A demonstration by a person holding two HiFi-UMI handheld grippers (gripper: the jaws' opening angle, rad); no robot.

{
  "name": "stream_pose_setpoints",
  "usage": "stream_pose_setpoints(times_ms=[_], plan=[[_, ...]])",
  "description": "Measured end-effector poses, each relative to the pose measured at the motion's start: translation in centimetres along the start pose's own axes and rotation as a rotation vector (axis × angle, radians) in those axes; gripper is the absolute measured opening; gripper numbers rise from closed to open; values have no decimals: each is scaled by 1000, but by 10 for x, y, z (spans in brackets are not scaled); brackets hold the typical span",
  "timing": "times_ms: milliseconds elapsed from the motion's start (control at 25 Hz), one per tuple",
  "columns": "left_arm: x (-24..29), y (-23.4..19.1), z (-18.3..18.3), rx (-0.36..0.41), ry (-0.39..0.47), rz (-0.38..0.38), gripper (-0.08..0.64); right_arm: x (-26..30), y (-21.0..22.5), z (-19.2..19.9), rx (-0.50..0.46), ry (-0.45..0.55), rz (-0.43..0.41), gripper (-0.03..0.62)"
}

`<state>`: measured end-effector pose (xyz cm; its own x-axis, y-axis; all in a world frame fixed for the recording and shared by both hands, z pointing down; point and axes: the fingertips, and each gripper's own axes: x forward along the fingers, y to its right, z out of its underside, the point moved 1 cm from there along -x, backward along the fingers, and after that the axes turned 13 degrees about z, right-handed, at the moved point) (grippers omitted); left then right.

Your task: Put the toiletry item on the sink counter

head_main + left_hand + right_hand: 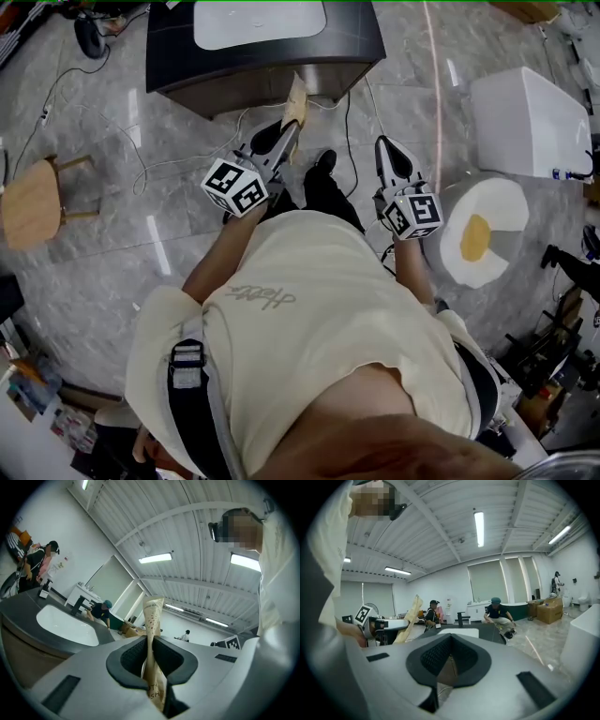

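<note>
In front of the dark sink counter (173, 56), the left gripper (286, 136) is clamped on the tan toiletry tube (297, 101), upright, not yet over the top. The right gripper (392, 157) is closed and empty. Risk: release too early and the tube drops to the floor (112, 234).

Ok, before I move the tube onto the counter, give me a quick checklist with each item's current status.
1. Left gripper shut on the tan tube: ok.
2. Tube over the sink counter: not ok, in the head view it only reaches the front edge.
3. Dark surface showing beside the basin for a landing spot: ok.
4. Right gripper out of the way: ok, off to the right, fingers together, holding nothing.
5. Floor ahead free of cables: not ok, they run in front of the counter.
</note>
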<state>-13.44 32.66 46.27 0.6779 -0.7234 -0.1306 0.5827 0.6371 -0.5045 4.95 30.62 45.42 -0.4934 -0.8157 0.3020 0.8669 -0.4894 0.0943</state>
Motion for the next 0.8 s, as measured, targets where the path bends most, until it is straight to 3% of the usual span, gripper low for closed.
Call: stream_pose_setpoints(times_ms=[160,360,600,800], plan=[[23,-17,-9,84,-62,-25,41,36,13,-5,33,9,-42,-5],[78,-36,-17,75,-80,-17,41,74,54,-10,57,-3,-79,-5],[142,-65,-42,63,-26,-42,41,121,117,-32,47,18,-115,-5],[187,-87,-43,101,-73,-59,41,152,157,-41,51,22,-144,-5]])
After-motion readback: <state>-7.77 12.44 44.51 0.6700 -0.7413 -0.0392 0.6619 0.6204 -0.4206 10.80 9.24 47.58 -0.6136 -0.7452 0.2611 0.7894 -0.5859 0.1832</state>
